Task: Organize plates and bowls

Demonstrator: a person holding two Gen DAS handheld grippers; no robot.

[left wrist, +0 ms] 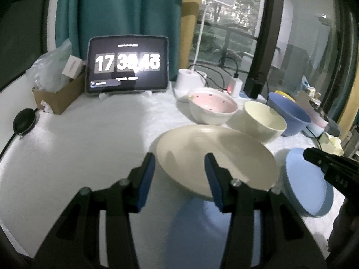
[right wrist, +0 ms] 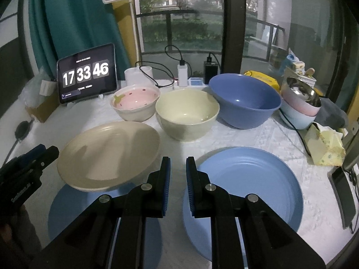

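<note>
A cream plate [left wrist: 215,148] [right wrist: 107,152] rests on a blue plate [left wrist: 190,224] [right wrist: 67,215] on the white table. My left gripper [left wrist: 180,174] [right wrist: 44,152] is open at the cream plate's near-left rim, and its pads touch nothing. A second blue plate [right wrist: 246,190] [left wrist: 307,183] lies to the right. My right gripper [right wrist: 178,172] [left wrist: 311,154] hovers over its left rim, shut to a narrow gap with nothing in it. Behind stand a pink-lined bowl [right wrist: 136,98], a cream bowl [right wrist: 186,114] and a large blue bowl [right wrist: 244,100].
A stack of small bowls [right wrist: 300,109] with a metal one on top stands at the far right. A yellow tissue pack [right wrist: 325,148] and a phone [right wrist: 343,195] lie by the right edge. A tablet clock [left wrist: 128,65], a lamp base [left wrist: 186,83], cables and a cardboard box [left wrist: 56,98] line the back.
</note>
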